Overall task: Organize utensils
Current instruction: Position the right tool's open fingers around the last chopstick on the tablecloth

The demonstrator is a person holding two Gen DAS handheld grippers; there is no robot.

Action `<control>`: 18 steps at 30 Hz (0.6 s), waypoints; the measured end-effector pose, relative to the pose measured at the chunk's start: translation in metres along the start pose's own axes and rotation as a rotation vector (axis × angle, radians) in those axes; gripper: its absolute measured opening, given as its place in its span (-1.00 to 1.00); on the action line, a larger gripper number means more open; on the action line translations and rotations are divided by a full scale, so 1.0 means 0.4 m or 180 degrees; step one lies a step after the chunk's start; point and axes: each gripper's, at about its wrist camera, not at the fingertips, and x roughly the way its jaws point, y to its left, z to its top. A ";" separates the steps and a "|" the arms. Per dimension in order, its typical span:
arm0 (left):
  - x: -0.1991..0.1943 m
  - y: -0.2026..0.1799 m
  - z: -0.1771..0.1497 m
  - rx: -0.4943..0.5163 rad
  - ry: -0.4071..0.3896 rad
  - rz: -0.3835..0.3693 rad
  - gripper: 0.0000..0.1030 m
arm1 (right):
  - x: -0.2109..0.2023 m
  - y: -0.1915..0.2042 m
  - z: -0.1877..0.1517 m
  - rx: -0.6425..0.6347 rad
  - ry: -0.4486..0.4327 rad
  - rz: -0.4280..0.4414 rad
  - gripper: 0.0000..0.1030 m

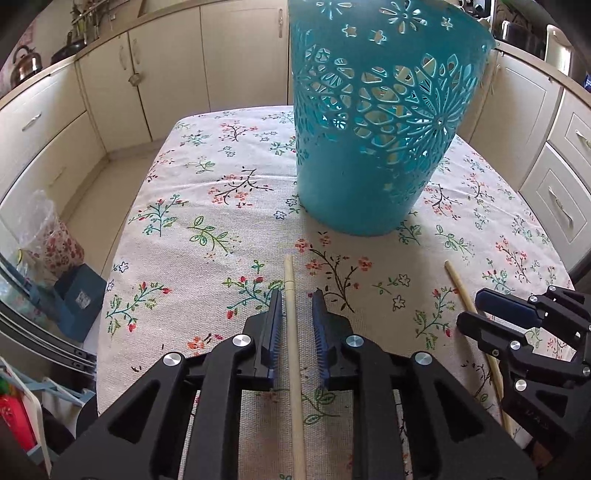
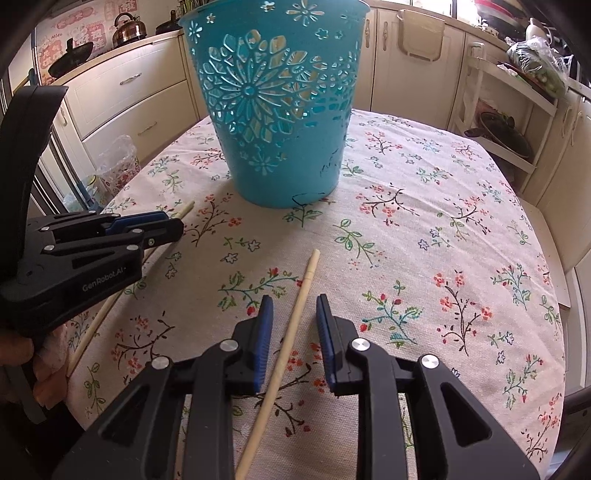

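Two pale wooden chopsticks lie on the flowered tablecloth [image 1: 207, 206] in front of a teal cut-out basket [image 1: 369, 147], which stands upright. One chopstick [image 1: 291, 332] runs between the fingers of my left gripper [image 1: 297, 293]. The left pad sits close to it and the right pad stands clear, so that gripper is open. The other chopstick [image 2: 310, 269] lies slanted between the fingers of my right gripper [image 2: 294, 299], also open, with a gap on both sides. Each view shows the other gripper too: the right gripper [image 1: 471, 306] over its chopstick [image 1: 458, 284], and the left gripper [image 2: 175, 223] beside the basket [image 2: 280, 110].
Cream kitchen cabinets [image 1: 110, 85] ring the table. A kettle [image 2: 127, 26] and pans sit on the counter at the left. A plastic bag [image 1: 48, 236] stands off the table's left edge, and a white rack [image 2: 509, 122] with a dark pan stands at the right.
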 end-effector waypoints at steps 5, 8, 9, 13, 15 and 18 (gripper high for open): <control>0.000 -0.001 -0.001 0.0004 0.0000 0.0003 -0.68 | 0.002 0.001 0.000 -0.0009 0.0002 -0.0007 -0.53; 0.000 -0.002 -0.001 0.0007 0.0000 0.0006 -0.68 | 0.001 0.002 -0.001 -0.0021 0.0002 -0.0017 -0.53; 0.000 -0.001 -0.001 0.0007 -0.0001 0.0006 -0.68 | 0.001 0.002 -0.001 -0.0019 0.0003 -0.0017 -0.53; 0.000 -0.002 -0.001 0.0005 -0.0001 0.0005 -0.68 | 0.001 0.001 0.000 -0.0015 0.0004 -0.0016 -0.53; 0.000 -0.002 -0.001 0.0007 -0.0001 0.0006 -0.68 | 0.001 0.000 0.000 -0.0016 0.0006 -0.0014 -0.53; 0.000 -0.002 -0.001 0.0007 -0.0001 0.0006 -0.68 | 0.000 0.001 0.001 -0.0017 0.0006 -0.0015 -0.53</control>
